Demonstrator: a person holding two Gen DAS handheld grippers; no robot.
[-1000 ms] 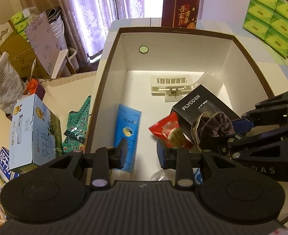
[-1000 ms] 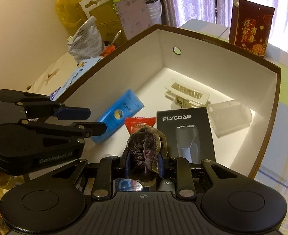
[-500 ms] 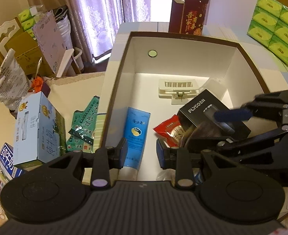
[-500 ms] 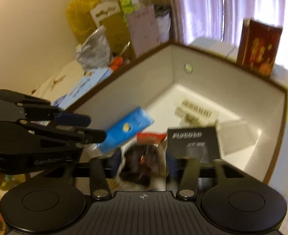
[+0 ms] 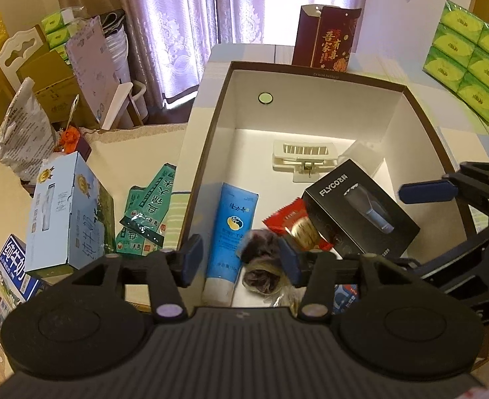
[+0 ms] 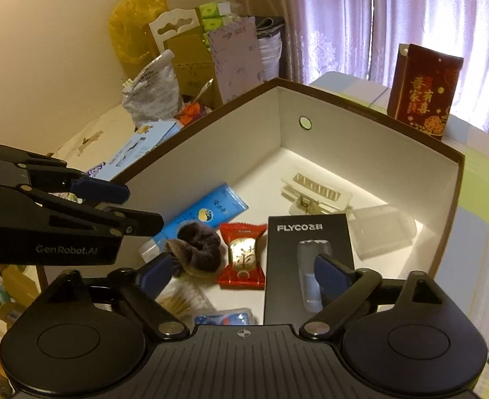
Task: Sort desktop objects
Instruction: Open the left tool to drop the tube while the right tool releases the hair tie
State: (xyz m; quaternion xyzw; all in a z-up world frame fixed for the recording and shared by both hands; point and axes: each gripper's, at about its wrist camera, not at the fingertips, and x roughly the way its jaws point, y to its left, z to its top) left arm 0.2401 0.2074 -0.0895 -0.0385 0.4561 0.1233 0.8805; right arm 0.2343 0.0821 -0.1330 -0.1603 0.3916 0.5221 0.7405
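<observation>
Scrunchie (image 6: 196, 249) lies in the box (image 6: 370, 139); right gripper (image 6: 241, 276) jaws spread wide, empty. Left gripper (image 5: 237, 259) jaws open too. Next: fetch another item off the counter.

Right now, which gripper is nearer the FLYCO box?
Right. The right gripper hangs open over the FLYCO box, one finger overlapping it; the left gripper, also open, sits over the blue tube beside it.

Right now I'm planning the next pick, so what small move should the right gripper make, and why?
Probably lift the right gripper up out of the box. It is open and holds nothing, and the dark scrunchie lies loose on the box floor beside the red candy, so that drop looks finished.
</observation>
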